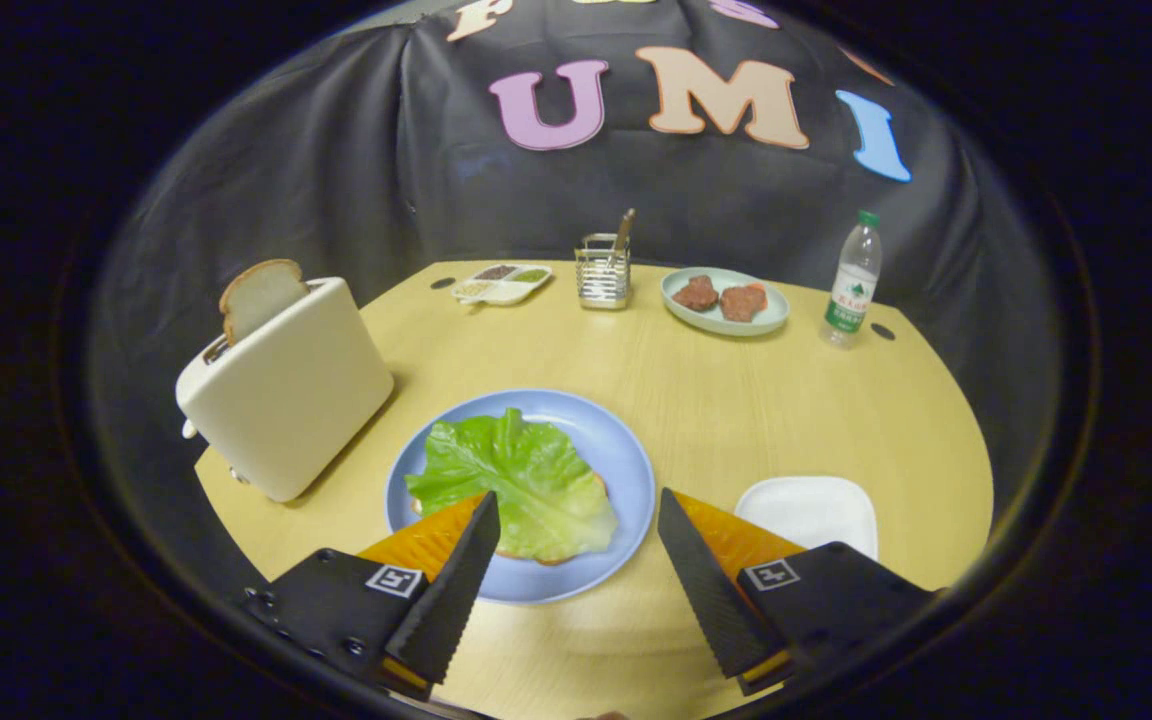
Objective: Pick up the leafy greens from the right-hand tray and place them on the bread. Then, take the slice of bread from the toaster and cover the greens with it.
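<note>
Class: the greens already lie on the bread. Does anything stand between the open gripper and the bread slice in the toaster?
Nothing visible does. The gripper is open above the blue plate, and bare table separates it from the bread slice standing in the toaster.

A pale wood tabletop [736, 400] is carrying a cream toaster [286, 385] at the left, a blue plate [626, 470] near the middle and a white tray [808, 512] sitting near right. Along the far edge are lying a divided condiment dish [501, 284], a metal utensil holder [603, 272], a green plate [726, 300] and a water bottle [853, 282].
</note>
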Tool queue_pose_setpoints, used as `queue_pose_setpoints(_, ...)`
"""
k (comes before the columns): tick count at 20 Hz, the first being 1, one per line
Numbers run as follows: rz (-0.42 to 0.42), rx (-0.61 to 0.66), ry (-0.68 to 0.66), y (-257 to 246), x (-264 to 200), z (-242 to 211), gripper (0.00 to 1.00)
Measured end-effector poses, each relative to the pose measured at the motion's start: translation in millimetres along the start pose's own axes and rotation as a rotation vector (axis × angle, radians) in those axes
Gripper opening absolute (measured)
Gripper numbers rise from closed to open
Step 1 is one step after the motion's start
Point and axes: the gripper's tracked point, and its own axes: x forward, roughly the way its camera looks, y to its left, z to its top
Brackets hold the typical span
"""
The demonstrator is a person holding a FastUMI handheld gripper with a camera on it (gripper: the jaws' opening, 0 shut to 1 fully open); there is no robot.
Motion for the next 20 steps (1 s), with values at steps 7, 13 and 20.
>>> queue_pose_setpoints(7, 0.152, -0.018, -0.072, 78, -46, 67, 1.00)
queue_pose_setpoints(13, 0.260, -0.044, -0.127, 147, -59, 109, 1.00)
queue_pose_setpoints(20, 0.372, 0.012, -0.118, 228, -28, 140, 1.00)
